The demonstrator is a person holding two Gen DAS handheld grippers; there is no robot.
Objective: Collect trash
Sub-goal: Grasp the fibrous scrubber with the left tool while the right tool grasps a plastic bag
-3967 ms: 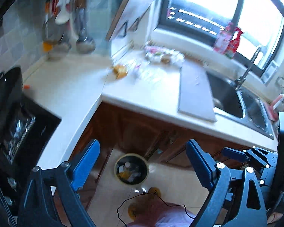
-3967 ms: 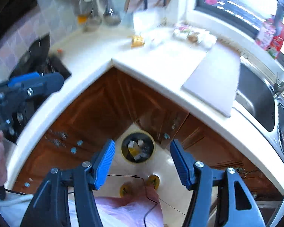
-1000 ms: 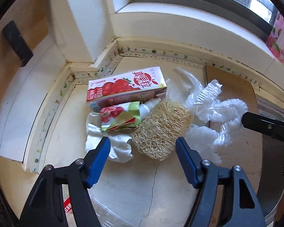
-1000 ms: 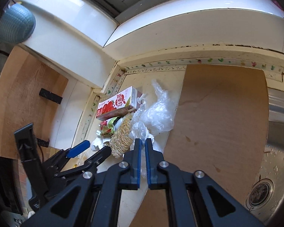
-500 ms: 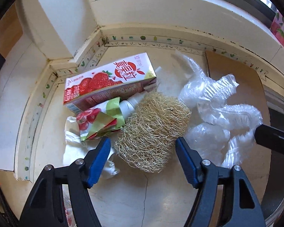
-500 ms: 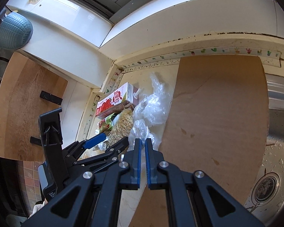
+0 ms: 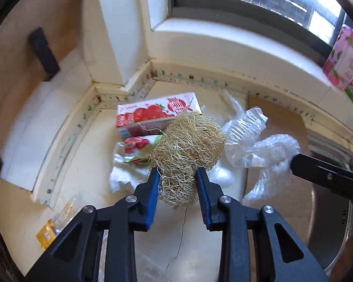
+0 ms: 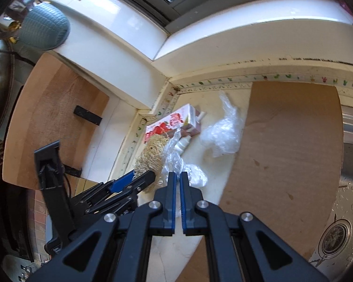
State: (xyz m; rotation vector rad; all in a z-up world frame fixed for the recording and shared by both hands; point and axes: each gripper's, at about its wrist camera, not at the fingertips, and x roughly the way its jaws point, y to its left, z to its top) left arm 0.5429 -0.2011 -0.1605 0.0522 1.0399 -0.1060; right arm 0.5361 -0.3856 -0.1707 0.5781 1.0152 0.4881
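Trash sits in the counter corner, frame centre: strawberry carton (image 7: pixel 153 114) at left, loofah scrubber (image 7: pixel 188 150) mid-frame, clear plastic wrap (image 7: pixel 258 145) at right. Left gripper (image 7: pixel 176 176) is closing, pads pressing the scrubber's lower end. Right gripper (image 8: pixel 177 176) is fully closed, pinching a strip of the plastic wrap at lower centre of its view.

A pale counter (image 7: pixel 58 155) meets white walls (image 7: pixel 120 35) in a corner. A window (image 7: pixel 247 2) above lets in bright light. A wooden board (image 8: pixel 54 117) leans at the left. A metal sink (image 8: pixel 350 188) sits at the right.
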